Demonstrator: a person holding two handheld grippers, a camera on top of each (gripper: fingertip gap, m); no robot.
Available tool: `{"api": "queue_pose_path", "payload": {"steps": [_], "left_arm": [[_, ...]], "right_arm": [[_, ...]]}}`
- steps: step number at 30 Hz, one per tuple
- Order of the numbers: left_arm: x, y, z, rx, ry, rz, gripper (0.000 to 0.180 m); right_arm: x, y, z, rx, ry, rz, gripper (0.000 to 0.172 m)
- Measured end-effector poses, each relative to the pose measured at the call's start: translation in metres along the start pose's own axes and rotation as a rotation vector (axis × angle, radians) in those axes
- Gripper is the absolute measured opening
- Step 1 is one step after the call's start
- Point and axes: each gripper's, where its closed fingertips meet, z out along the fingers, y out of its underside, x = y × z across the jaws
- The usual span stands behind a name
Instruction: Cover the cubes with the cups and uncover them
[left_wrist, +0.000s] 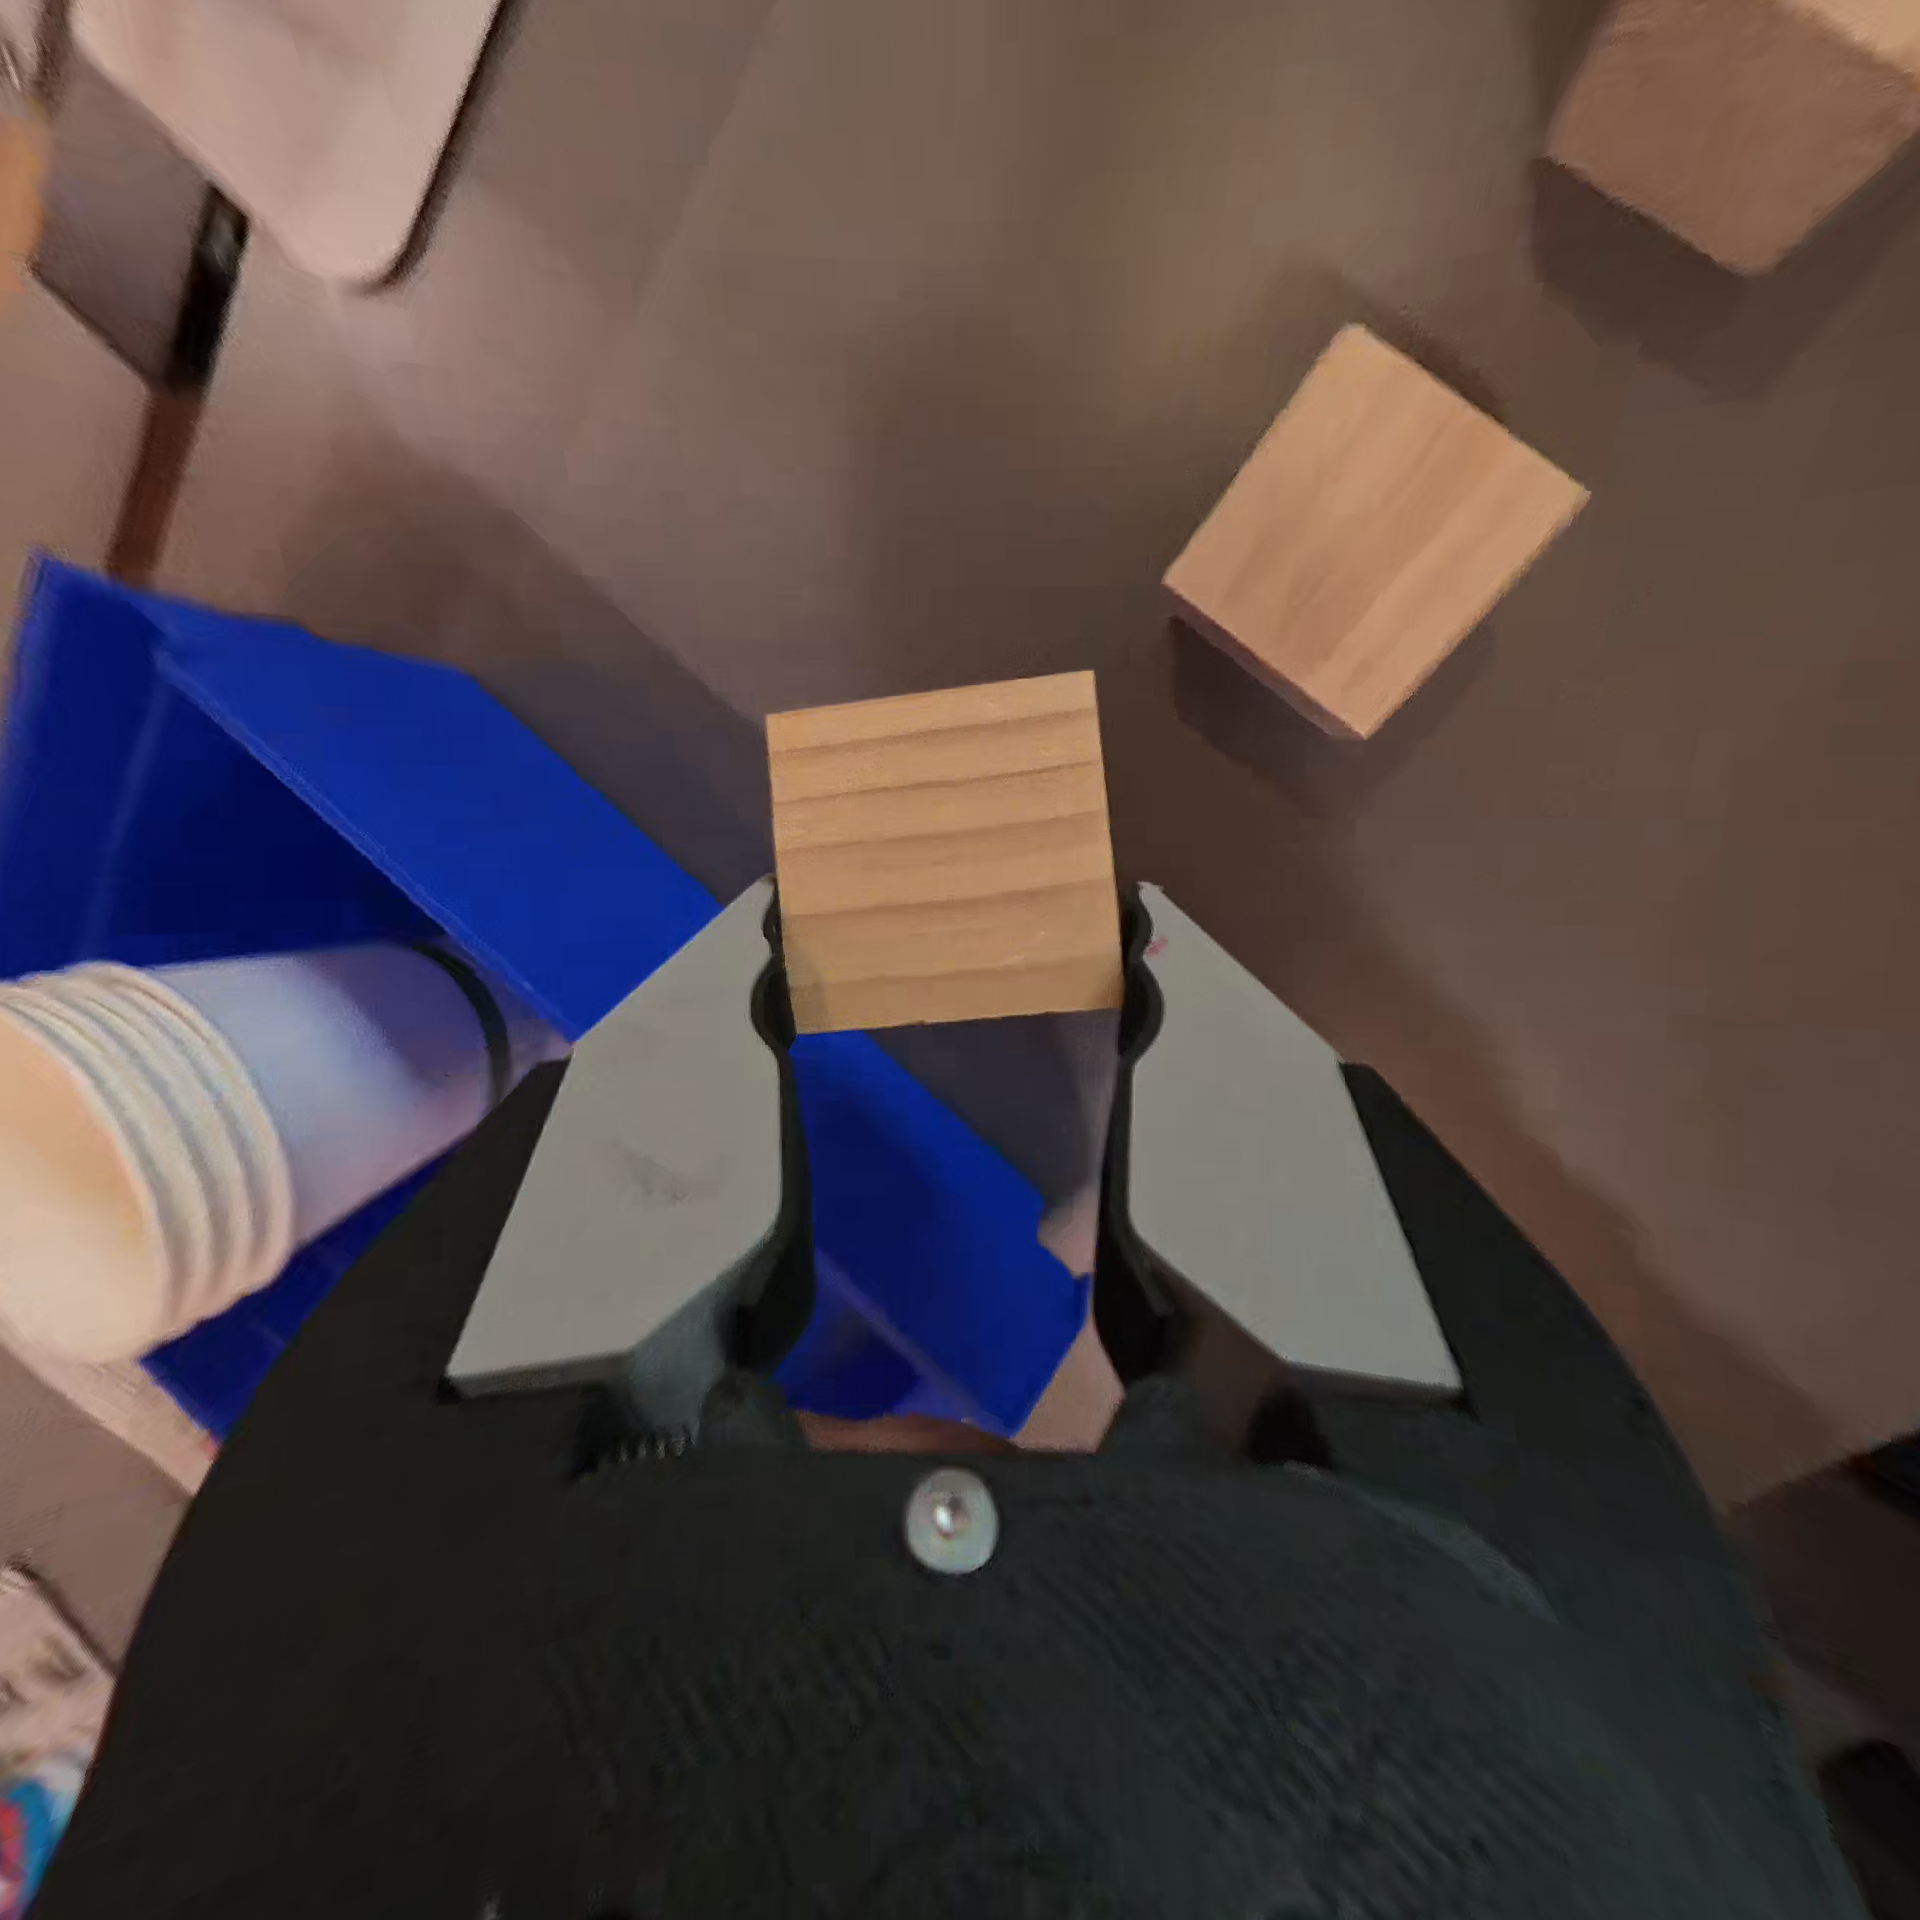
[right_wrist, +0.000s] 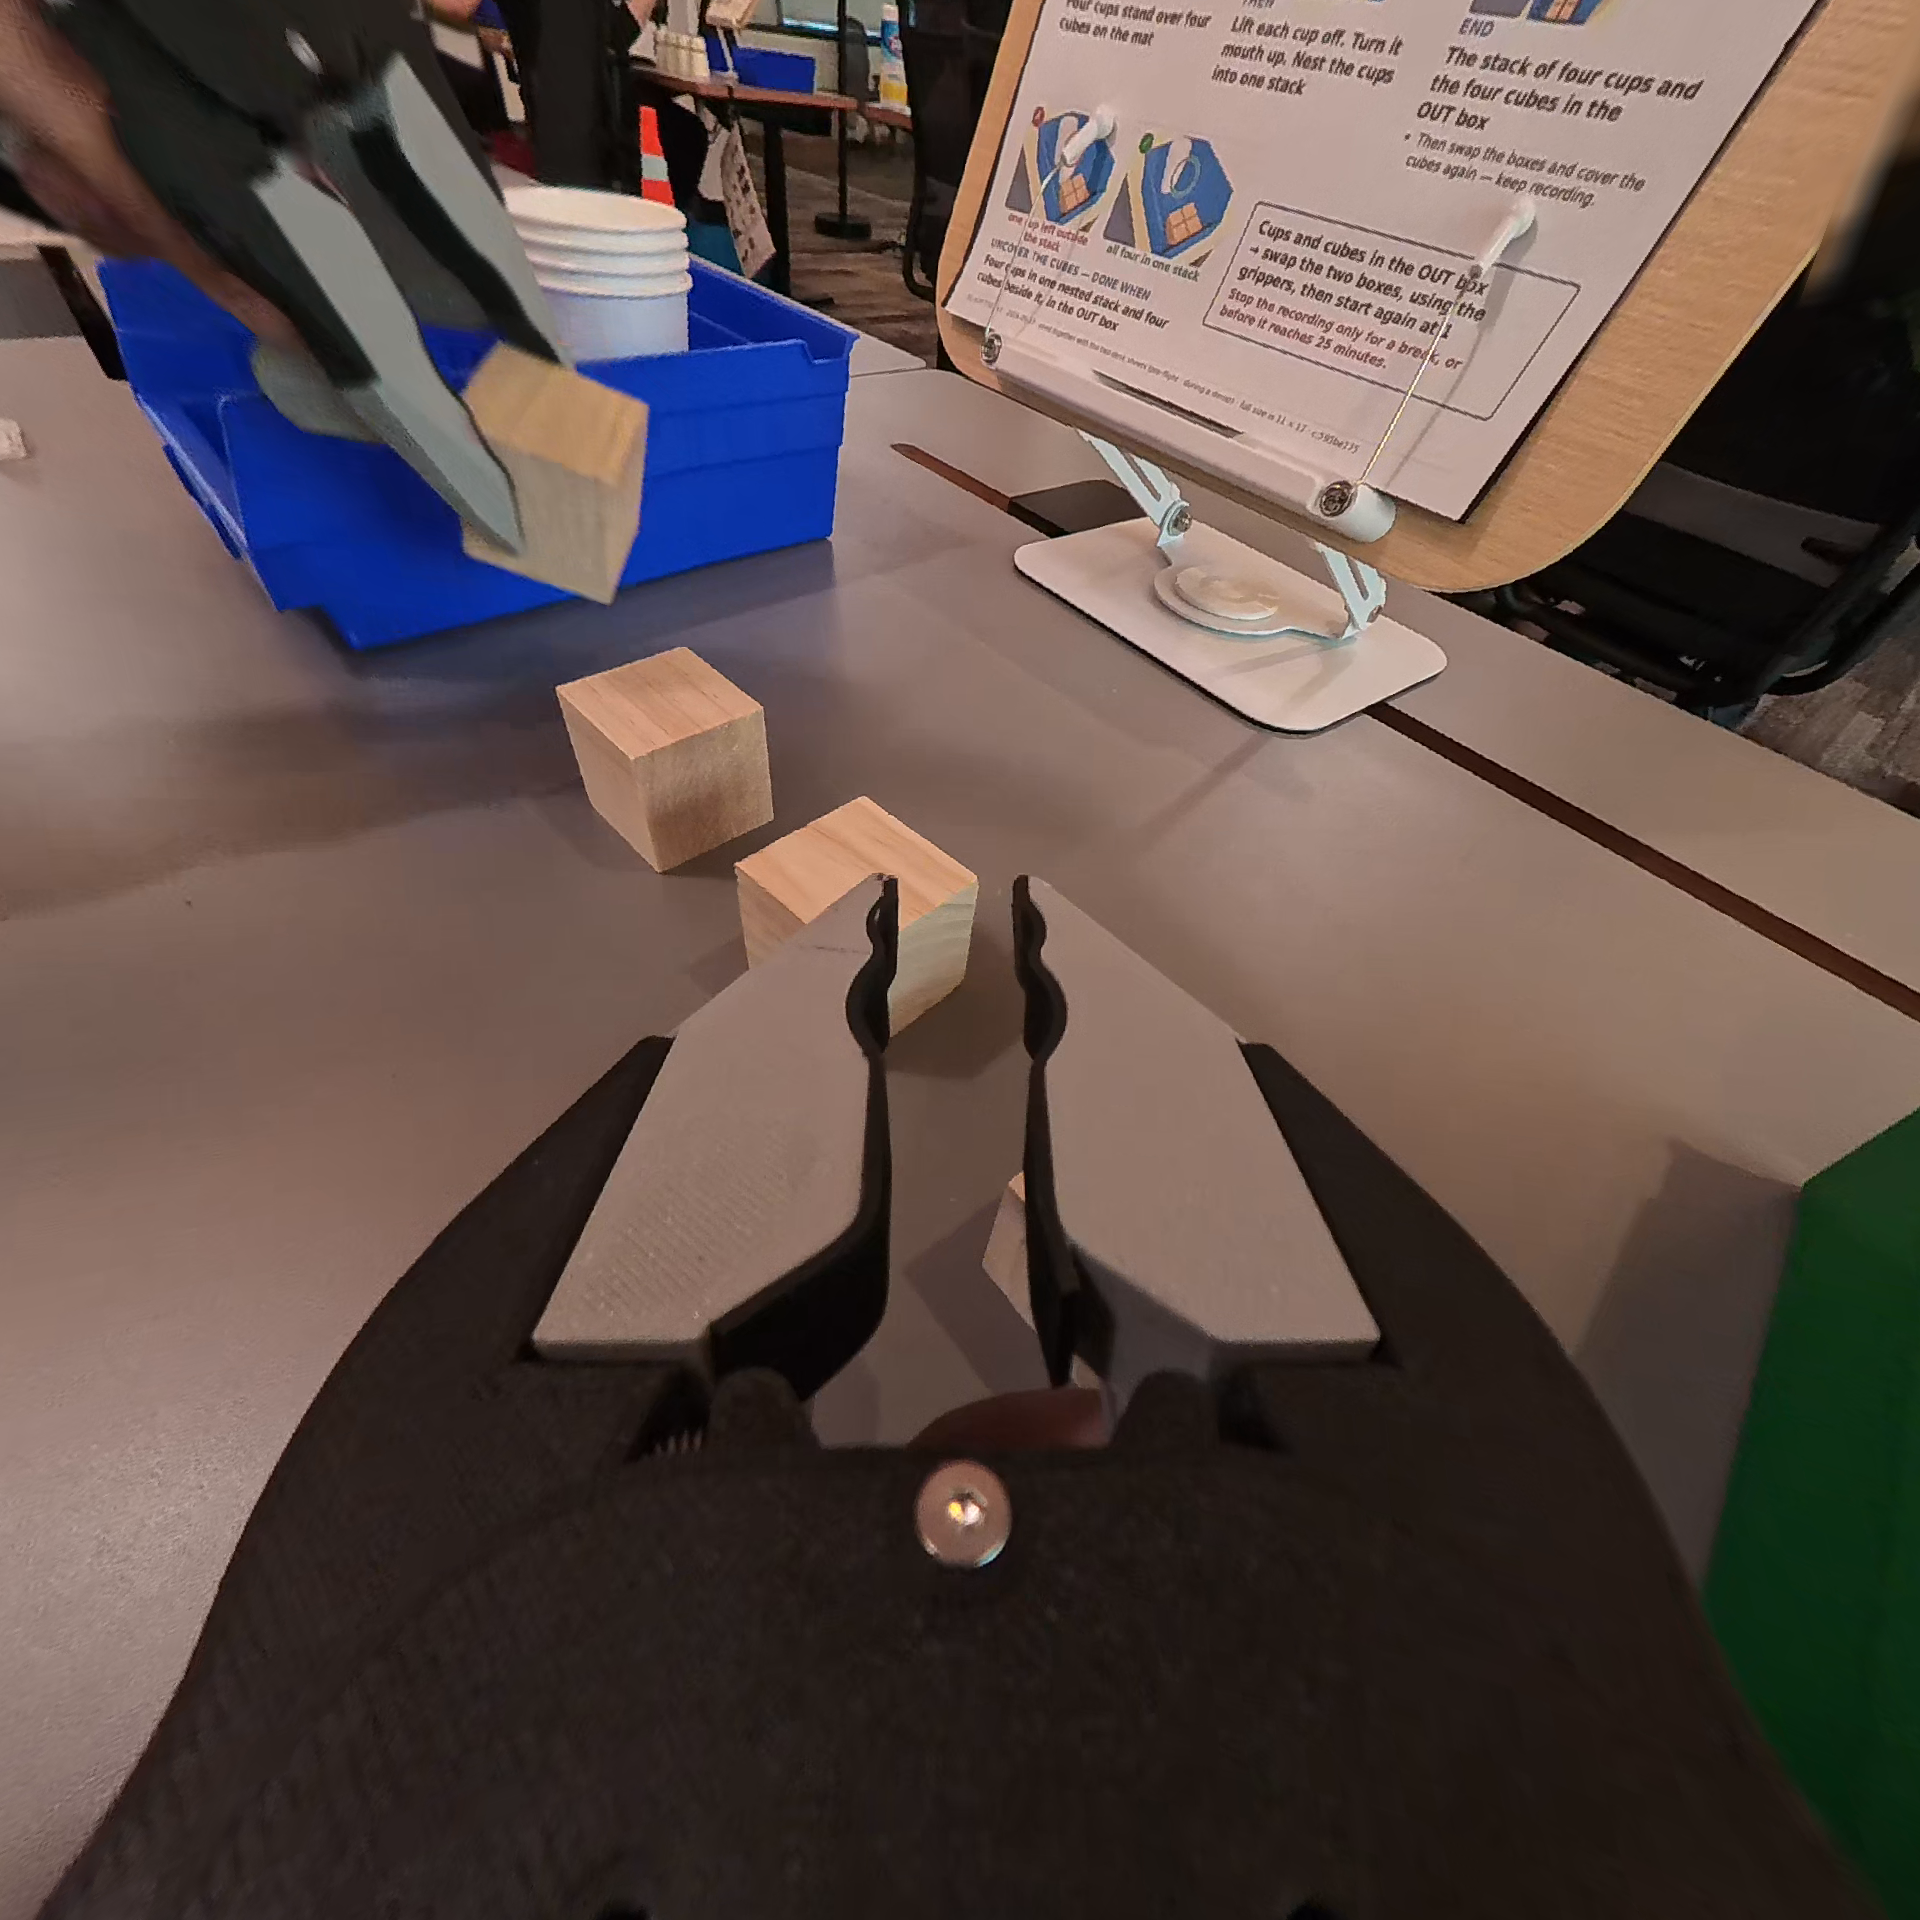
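Left tool (left_wrist: 951, 956) pads clamp wooden cube (left_wrist: 940, 852), above blue bin (left_wrist: 436, 790).

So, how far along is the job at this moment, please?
No cup covers any cube. The white cups sit nested in the blue box. In hand: the left hand-held gripper grips one wooden cube in the air beside the box. Two cubes lie bare on the grey table. The right hand-held gripper is empty. Whether the cubes are going out or back, I cannot tell.

- Stack of cups (right_wrist: 608, 265) in bin (right_wrist: 727, 457), far left on table (right_wrist: 1351, 935).
- Two cubes (right_wrist: 665, 753) (right_wrist: 831, 862) side by side before bin.
- Stand (right_wrist: 1226, 623) to right.
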Motion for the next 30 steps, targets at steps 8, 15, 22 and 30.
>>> {"api": "queue_pose_path", "payload": {"steps": [8,15,22,30], "left_arm": [[0.010,0.031,0.038,0.078,-0.093,-0.448,0.062],[0.014,0.022,0.038,0.277,-0.087,-0.634,0.067],[0.029,0.042,-0.012,0.310,-0.315,-0.412,0.055],[0.064,0.072,0.015,0.200,-0.282,-0.311,0.000]], "right_arm": [[-0.005,-0.012,-0.006,0.047,-0.026,0.009,0.018],[-0.011,-0.011,-0.005,0.040,-0.028,-0.021,0.019],[-0.007,-0.013,-0.007,0.052,-0.023,0.003,0.018],[-0.011,-0.010,-0.004,0.039,-0.029,-0.011,0.018]]}}
